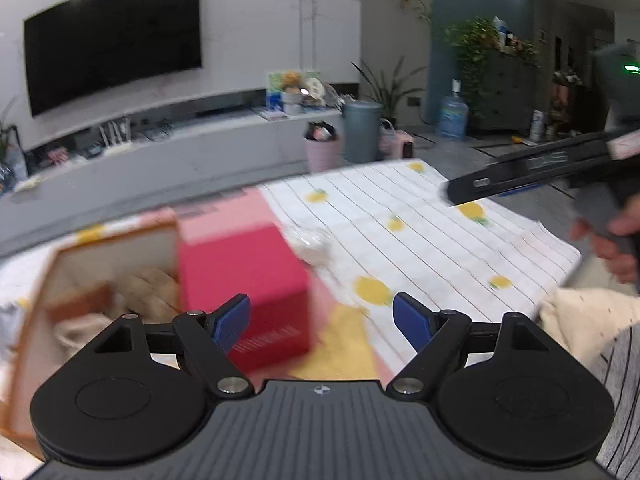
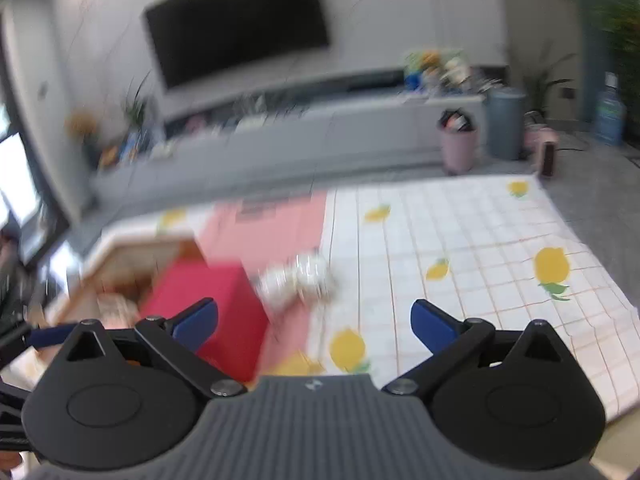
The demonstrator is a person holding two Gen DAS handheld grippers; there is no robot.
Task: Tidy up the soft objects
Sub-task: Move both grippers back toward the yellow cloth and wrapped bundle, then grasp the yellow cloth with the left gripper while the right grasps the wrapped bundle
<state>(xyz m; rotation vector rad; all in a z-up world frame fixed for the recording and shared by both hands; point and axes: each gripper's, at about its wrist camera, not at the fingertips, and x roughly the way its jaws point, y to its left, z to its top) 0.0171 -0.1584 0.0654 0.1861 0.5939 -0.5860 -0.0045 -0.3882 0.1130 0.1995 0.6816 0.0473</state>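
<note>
An open tan cardboard box [image 1: 44, 280] at the left holds beige soft items [image 1: 148, 288]; it also shows in the right wrist view [image 2: 132, 256]. A red box [image 1: 244, 280] stands beside it, seen too in the right wrist view [image 2: 208, 300]. A small whitish soft object [image 1: 312, 244] lies on the lemon-print cloth [image 1: 420, 240] just past the red box; it is blurred in the right wrist view [image 2: 300, 280]. My left gripper [image 1: 322, 320] is open and empty above the red box's near corner. My right gripper [image 2: 314, 324] is open and empty, and shows from the side in the left wrist view [image 1: 520, 176].
A pink sheet [image 1: 236, 216] lies under the red box. A cream fabric [image 1: 588, 320] sits at the table's right edge. Beyond the table are a TV console [image 1: 180, 140], a pink bin [image 1: 322, 152], a grey bin [image 1: 362, 130] and a water jug [image 1: 452, 114].
</note>
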